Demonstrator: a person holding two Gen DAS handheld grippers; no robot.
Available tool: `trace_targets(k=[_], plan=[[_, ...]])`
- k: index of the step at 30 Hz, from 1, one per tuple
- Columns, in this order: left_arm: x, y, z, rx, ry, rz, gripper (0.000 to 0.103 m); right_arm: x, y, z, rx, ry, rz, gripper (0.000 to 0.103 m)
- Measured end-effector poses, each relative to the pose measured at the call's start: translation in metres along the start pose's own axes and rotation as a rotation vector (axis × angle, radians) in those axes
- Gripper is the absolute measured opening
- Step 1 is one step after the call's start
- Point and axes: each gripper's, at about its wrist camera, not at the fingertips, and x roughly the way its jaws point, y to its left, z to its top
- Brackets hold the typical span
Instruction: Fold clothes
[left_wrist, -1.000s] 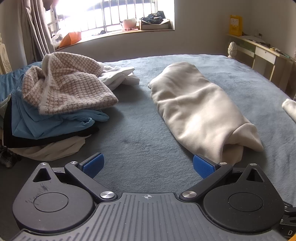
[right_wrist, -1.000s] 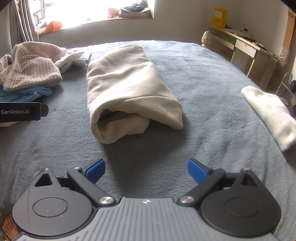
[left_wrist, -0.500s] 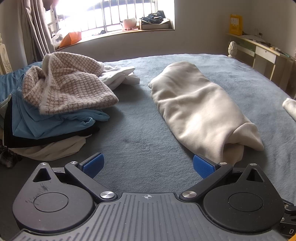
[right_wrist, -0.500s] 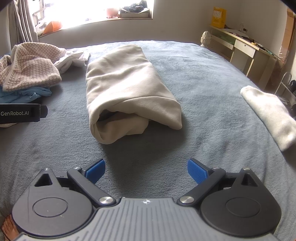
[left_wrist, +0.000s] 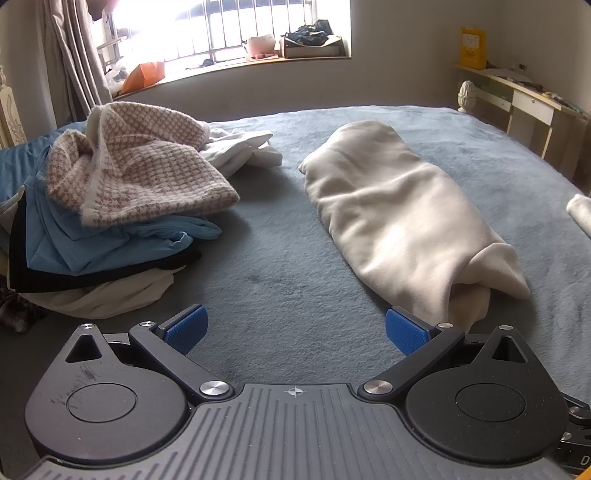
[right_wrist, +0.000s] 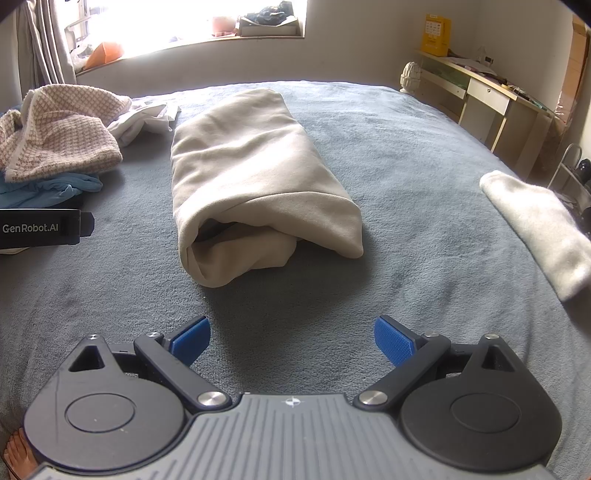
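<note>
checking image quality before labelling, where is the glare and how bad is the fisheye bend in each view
Left wrist view: the window is blown out white, its bars fading into glare; the bed edge curves. Right wrist view: the same window is overexposed, the desk leans at the rim, and the beige garment stays sharp, casting a soft shadow toward the camera.

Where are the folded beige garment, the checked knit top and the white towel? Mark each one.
folded beige garment (right_wrist: 251, 173), right wrist view, on its smooth upper face.
checked knit top (left_wrist: 147, 173), left wrist view, on the middle of its checked front.
white towel (right_wrist: 535, 221), right wrist view, on its middle.
</note>
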Motion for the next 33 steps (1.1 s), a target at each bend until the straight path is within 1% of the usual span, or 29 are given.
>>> trace_targets(k=[33], plan=[[0.0072,-0.0004,-0.0035,0.018,0.022,0.007,0.103,0.0022,-0.001,0.0012,0.001,-0.005,-0.004,0.098]])
